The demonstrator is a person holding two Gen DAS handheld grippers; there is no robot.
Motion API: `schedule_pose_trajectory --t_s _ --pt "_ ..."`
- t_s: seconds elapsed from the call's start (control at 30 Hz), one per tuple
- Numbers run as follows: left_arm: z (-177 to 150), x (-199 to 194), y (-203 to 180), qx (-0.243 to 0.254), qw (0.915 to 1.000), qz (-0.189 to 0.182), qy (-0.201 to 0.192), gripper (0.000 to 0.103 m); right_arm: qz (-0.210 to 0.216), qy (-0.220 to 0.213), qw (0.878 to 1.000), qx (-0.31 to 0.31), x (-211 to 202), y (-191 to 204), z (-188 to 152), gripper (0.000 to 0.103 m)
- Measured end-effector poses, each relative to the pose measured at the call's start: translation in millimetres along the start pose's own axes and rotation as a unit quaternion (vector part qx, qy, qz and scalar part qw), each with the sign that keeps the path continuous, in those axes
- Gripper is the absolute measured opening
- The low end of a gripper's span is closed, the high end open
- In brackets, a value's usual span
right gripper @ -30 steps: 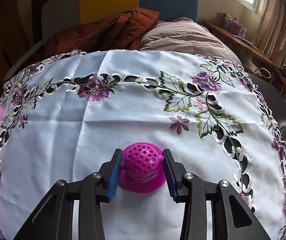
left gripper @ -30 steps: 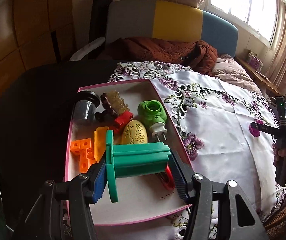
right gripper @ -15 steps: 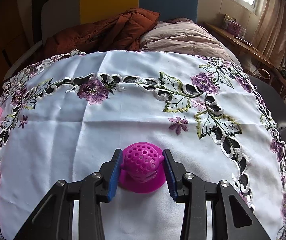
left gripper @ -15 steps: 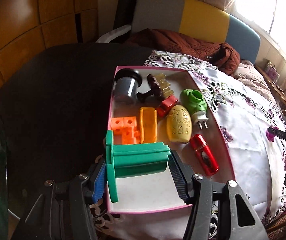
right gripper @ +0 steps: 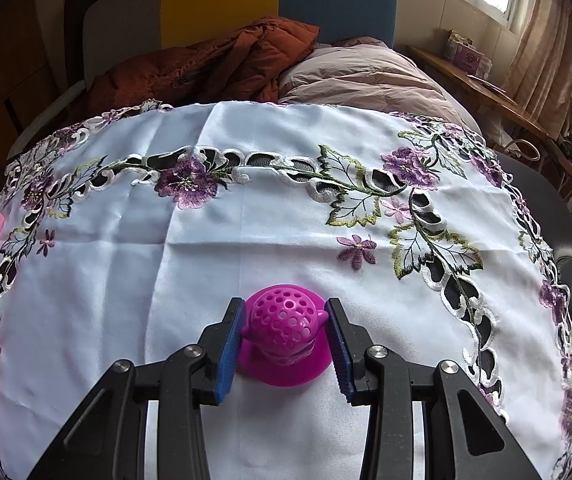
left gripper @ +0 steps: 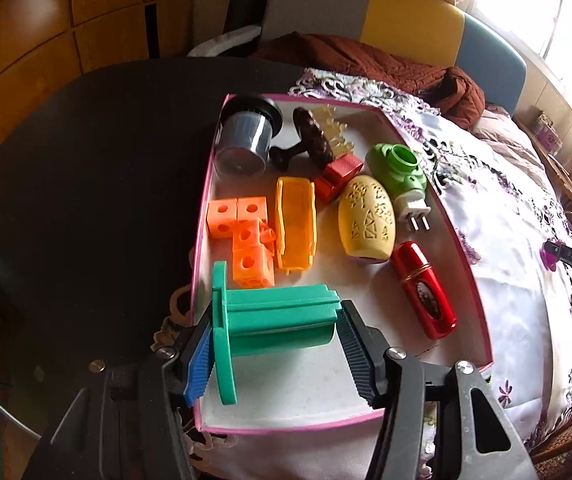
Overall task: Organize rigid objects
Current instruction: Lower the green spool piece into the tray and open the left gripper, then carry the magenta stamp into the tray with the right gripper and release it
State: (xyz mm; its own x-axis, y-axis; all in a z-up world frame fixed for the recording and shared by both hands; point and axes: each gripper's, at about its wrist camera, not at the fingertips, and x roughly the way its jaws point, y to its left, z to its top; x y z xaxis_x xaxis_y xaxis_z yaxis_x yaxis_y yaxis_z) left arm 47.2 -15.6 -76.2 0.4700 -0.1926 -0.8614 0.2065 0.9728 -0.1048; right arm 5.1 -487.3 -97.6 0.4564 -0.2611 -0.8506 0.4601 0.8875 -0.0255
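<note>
- Left gripper [left gripper: 275,332] fingers sit wide apart and are clamped on the two ends of a green spool [left gripper: 269,320]; I see both ridged pads [left gripper: 199,356] pressing on it, flange on one side, barrel end on the other.
- Green spool hangs over the near end of the pink tray [left gripper: 474,280], just in front of the orange blocks [left gripper: 241,240].
- Right gripper [right gripper: 283,344] fingers are narrower, closed on the holed dome of a magenta strainer [right gripper: 283,332], whose base rests on the white embroidered cloth [right gripper: 165,280].
- From the pink tray, I see the strainer well off to the right on the cloth.
- Inside the tray lie a red lighter [left gripper: 424,290], a yellow oval case [left gripper: 366,222] and a green plug [left gripper: 400,168].
- Writing: the lighter's small label is too blurred for me to read.
</note>
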Motion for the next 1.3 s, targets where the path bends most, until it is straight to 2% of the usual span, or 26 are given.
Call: schedule_pose_trajectory --t_s 0.2,0.33,0.63,0.87,0.97,1.1,1.2,1.3 --pt "2 6 -3 0.011 0.9999 -0.002 0.0 0.059 -0.004 0.0 1.0 0.0 1 -1 0 0.041" --pt "2 1 -5 0.01 0.9998 -0.01 -0.013 0.074 -0.005 -0.002 1.0 0.001 0 -2 0 0.041" --pt "8 -18 0 -0.004 0.9991 -0.001 -0.042 0.074 -0.005 -0.022 1.0 0.005 -10 -2 3 0.041" --pt "11 -31 5 -0.01 0.998 0.008 -0.062 0.074 0.017 -0.039 0.999 -0.018 -32 17 6 0.041" --pt "13 -35 6 -0.011 0.9975 0.011 -0.068 0.074 0.045 -0.046 0.997 -0.036 -47 37 4 0.041" --pt "12 -38 7 -0.013 0.9972 0.014 -0.073 0.074 0.104 -0.061 0.99 -0.078 -75 83 0 0.041" --pt "12 -40 10 -0.017 0.997 0.014 -0.074 0.074 0.155 -0.075 0.977 -0.127 -99 129 -5 0.041" --pt "11 -40 15 -0.024 0.9969 0.015 -0.074 0.074 0.204 -0.085 0.959 -0.179 -122 179 -17 0.041"
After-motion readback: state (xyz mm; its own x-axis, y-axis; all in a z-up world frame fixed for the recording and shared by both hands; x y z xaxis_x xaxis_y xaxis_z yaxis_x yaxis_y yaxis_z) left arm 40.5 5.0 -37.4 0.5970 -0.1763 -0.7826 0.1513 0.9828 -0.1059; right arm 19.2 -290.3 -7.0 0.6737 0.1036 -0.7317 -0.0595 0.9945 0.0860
